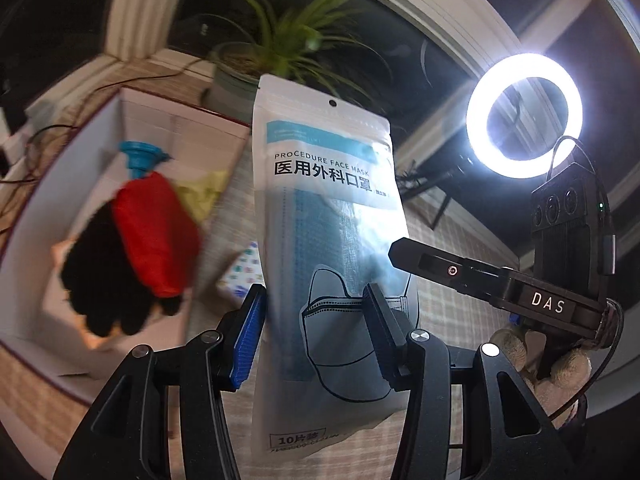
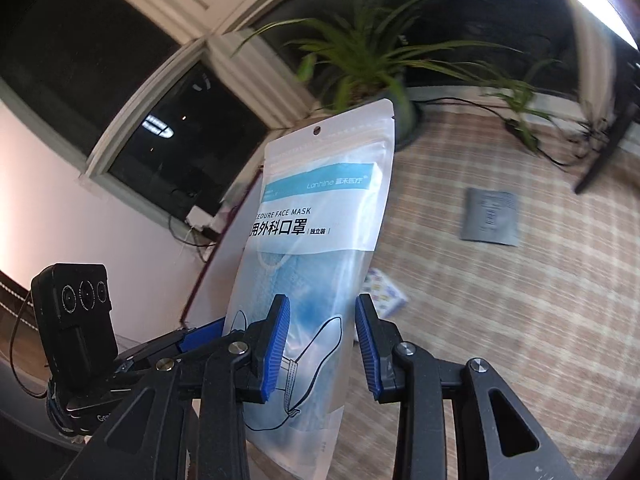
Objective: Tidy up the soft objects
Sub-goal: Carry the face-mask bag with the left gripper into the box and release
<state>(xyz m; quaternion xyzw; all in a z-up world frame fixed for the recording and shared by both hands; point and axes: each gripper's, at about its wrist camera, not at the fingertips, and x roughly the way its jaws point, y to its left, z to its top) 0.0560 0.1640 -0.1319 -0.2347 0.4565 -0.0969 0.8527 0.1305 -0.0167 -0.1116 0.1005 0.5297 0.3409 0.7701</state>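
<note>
The mask pack stands upright in the middle of both wrist views, lifted off the checked cloth. In the left view the left gripper has its jaws apart, the pack's lower half lying between the blue pads; whether either pad actually presses it cannot be told. In the right view the right gripper is also spread, with the left pad against or just in front of the pack and the right pad standing clear of its edge (so which tool really carries the pack is unclear from these frames).

At the left of the left view sits the white box, already holding a red-and-black plush, something teal above it and a yellow scrap. The step in hand looks like a transfer of the pack toward that box.

The next move probably calls for one firm grip, the other tool letting go, then a swing left and down over the box rim. A small patterned packet and a grey pouch lie on the cloth, likely to follow.
</note>
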